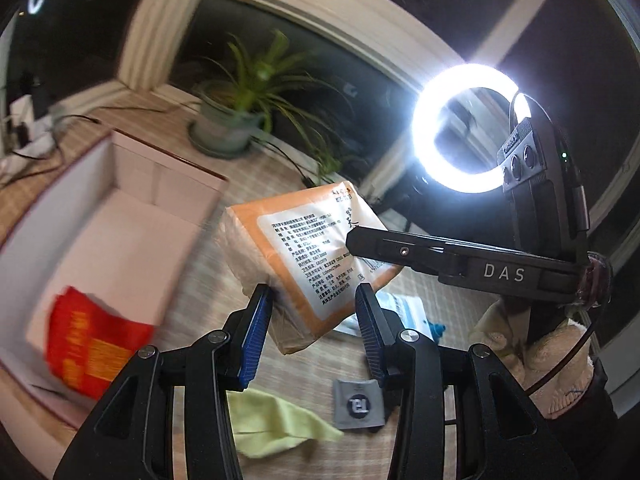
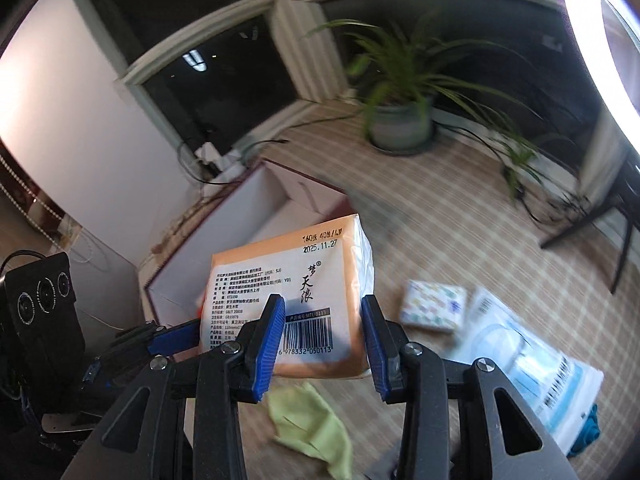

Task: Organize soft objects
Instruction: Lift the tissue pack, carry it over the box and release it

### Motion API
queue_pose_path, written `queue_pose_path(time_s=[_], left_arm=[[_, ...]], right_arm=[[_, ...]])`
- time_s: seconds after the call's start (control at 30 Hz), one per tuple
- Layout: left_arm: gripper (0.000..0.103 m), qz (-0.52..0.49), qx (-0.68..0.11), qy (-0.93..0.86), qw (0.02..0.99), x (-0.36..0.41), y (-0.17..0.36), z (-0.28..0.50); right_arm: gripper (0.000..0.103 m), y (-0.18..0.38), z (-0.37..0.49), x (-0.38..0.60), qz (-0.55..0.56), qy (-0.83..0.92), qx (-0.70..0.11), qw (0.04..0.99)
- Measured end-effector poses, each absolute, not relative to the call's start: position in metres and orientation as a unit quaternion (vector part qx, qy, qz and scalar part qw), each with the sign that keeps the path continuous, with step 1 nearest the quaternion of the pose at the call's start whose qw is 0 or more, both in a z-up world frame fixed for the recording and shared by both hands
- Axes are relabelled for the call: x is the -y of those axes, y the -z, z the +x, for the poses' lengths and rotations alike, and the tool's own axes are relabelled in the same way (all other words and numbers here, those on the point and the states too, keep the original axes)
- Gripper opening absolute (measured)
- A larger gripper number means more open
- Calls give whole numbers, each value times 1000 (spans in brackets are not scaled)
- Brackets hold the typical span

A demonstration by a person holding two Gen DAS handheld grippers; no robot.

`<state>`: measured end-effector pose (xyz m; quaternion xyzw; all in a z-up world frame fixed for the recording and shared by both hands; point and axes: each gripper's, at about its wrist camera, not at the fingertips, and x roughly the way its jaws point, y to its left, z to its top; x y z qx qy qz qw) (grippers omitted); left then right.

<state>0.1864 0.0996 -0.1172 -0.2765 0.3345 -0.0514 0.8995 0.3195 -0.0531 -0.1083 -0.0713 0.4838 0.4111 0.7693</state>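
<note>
An orange and white tissue pack (image 1: 308, 256) is held in the air between both grippers. My left gripper (image 1: 314, 308) grips its lower edge; its blue pads press the pack's sides. My right gripper (image 2: 323, 322) is shut on the pack (image 2: 292, 292) from the other side and shows in the left wrist view (image 1: 400, 252) as a black arm marked DAS. An open white box (image 1: 120, 240) with a red pack (image 1: 92, 344) inside lies to the left. A yellow-green cloth (image 1: 272, 424) lies on the table below.
A potted plant (image 1: 236, 120) stands at the back of the checked tablecloth (image 2: 460, 220). A ring light (image 1: 468, 128) glares on the right. A grey sachet (image 1: 358, 404), a patterned tissue pack (image 2: 434, 310) and a clear plastic bag (image 2: 532, 368) lie on the table.
</note>
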Motion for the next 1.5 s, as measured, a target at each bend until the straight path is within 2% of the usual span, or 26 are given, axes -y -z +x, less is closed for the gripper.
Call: queue_pose_path(time_s=[0.27, 0.67, 1.03, 1.5], left_arm=[[40, -296, -328, 2, 897, -163, 128, 168], [40, -323, -349, -28, 879, -220, 161, 155], [40, -337, -371, -35, 865, -241, 183, 159], [40, -344, -353, -46, 869, -253, 177, 156]], right_arm=[[36, 107, 297, -31, -89, -447, -472, 755], [36, 140, 284, -118, -119, -457, -492, 731], [36, 165, 288, -143, -126, -445, -512, 724], [36, 169, 289, -142, -126, -434, -516, 728]])
